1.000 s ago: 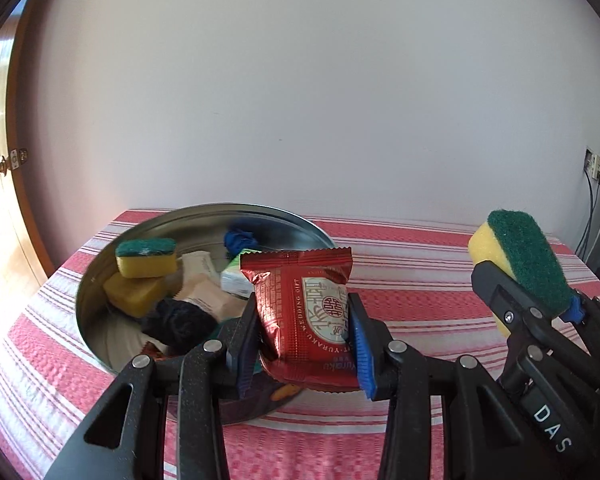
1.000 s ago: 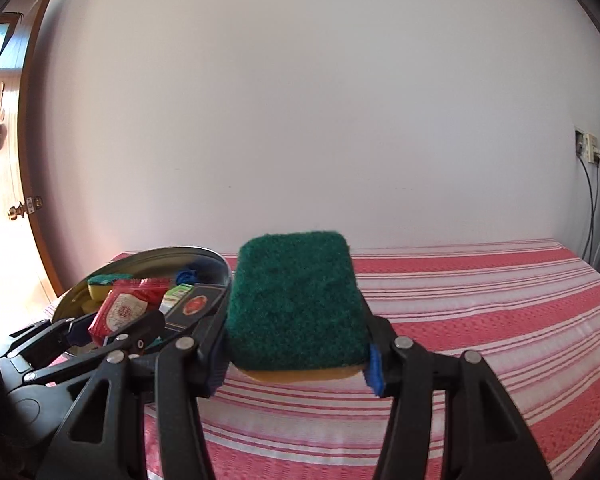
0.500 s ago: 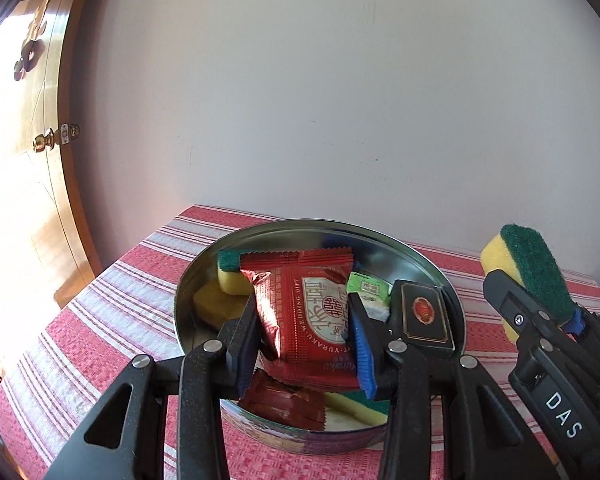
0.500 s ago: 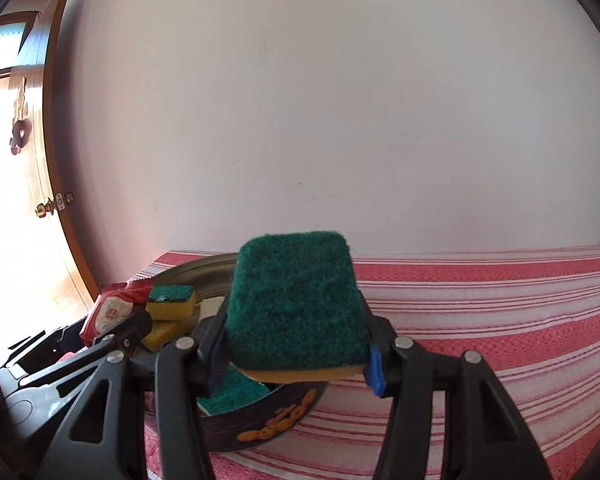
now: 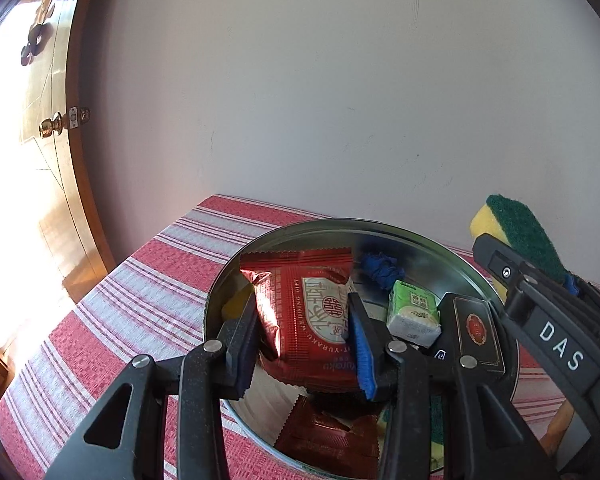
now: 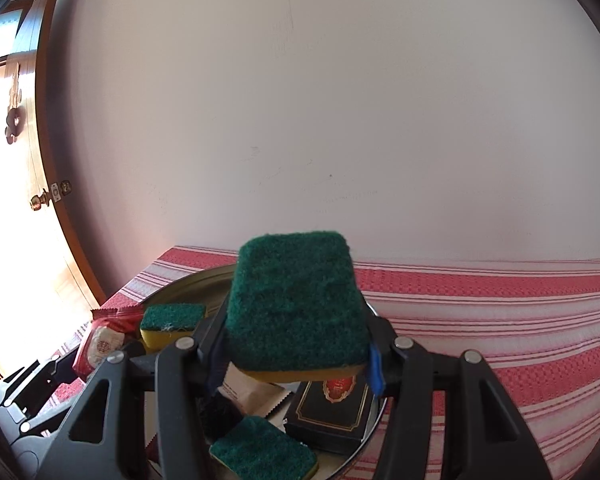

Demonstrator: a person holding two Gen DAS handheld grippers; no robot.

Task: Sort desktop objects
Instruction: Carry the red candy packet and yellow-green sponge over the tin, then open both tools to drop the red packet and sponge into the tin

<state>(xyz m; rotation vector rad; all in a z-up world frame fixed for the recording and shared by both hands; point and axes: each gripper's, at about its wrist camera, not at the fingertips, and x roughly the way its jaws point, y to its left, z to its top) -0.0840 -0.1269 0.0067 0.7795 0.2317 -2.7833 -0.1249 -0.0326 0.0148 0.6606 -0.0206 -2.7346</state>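
Note:
My left gripper is shut on a red snack packet and holds it over the round metal tin. My right gripper is shut on a green-and-yellow sponge, also above the tin; that sponge shows at the right of the left wrist view. In the tin lie a green packet, a black box, a blue object, another red packet and two more sponges.
The tin stands on a red-and-white striped tablecloth near the table's left end. A plain wall stands close behind. A wooden door with a brass knob is at the left.
Both grippers have moved left and forward over the tin, which has shifted from left of view to below them. Both holds are unchanged.

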